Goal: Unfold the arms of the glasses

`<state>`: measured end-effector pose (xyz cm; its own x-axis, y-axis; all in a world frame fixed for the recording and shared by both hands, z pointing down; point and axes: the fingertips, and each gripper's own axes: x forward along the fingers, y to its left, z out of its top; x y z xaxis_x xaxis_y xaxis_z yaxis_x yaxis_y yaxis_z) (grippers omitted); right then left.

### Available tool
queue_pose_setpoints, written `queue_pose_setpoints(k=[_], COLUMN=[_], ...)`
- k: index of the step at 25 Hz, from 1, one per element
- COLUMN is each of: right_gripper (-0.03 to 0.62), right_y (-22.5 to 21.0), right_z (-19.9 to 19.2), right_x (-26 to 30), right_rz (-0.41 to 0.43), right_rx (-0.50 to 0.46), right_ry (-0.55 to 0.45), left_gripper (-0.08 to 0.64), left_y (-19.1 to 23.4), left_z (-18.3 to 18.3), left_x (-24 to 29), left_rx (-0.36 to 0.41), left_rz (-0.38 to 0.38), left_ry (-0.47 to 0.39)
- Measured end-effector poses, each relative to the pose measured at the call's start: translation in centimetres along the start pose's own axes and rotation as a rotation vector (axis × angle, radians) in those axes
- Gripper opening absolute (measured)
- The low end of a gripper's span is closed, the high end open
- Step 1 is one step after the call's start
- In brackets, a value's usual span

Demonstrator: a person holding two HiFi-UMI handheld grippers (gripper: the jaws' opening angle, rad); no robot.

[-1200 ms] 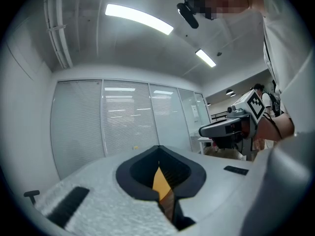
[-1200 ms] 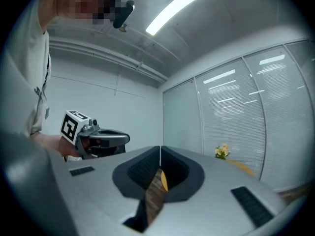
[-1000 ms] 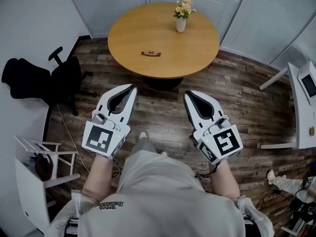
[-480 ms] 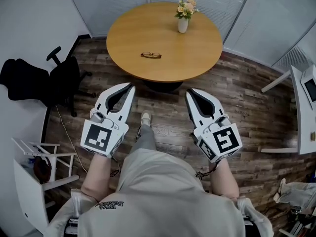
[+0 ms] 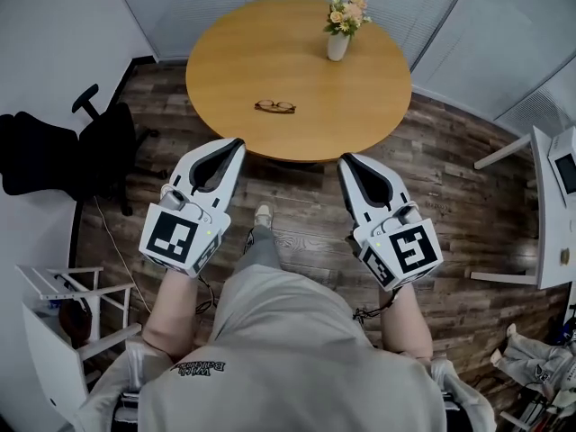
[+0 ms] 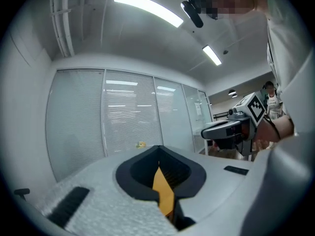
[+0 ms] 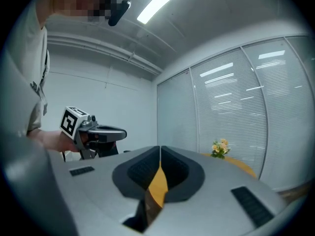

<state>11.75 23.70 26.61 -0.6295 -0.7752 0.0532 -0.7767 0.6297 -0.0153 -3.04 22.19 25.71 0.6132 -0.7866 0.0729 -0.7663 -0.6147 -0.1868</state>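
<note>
A pair of thin dark-rimmed glasses (image 5: 274, 107) lies on the round wooden table (image 5: 360, 97), arms folded as far as I can tell at this distance. Both grippers are held level in front of the person, short of the table's near edge. The left gripper (image 5: 237, 142) is shut with nothing in it; in the left gripper view its jaws (image 6: 158, 151) meet tip to tip. My right gripper (image 5: 345, 159) is shut too and holds nothing, its tips (image 7: 160, 149) touching. Each gripper view shows the other gripper alongside. The glasses are hidden in both gripper views.
A white vase of flowers (image 5: 339, 39) stands at the table's far side. A black office chair (image 5: 63, 156) and a white rack (image 5: 63, 286) are at the left, a white desk (image 5: 551, 205) at the right. The person's foot (image 5: 263, 215) is on the wood floor.
The person has stepped toward the table. Both grippers have moved forward together and now sit close to its near edge. The jaws have stayed shut.
</note>
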Motion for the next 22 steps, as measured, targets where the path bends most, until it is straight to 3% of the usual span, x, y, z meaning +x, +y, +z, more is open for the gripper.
queue_pose_setpoints(k=[11,22], right_gripper=[0.031,0.031], right_y=[-3.6,-5.8], right_z=[-0.4,-0.9], right_x=[12.3,24.1], right_rz=[-0.013,-0.021], right_rx=[0.008,0.011], right_ry=[0.092,0.122], left_gripper=[0.021,0.021], left_y=[9.9,18.3], left_z=[-3.2,-7.2], left_x=[7.6,14.3], left_rx=[-0.049,-0.014], left_rz=[-0.071,-0.189], left_ry=[0.040,0.088])
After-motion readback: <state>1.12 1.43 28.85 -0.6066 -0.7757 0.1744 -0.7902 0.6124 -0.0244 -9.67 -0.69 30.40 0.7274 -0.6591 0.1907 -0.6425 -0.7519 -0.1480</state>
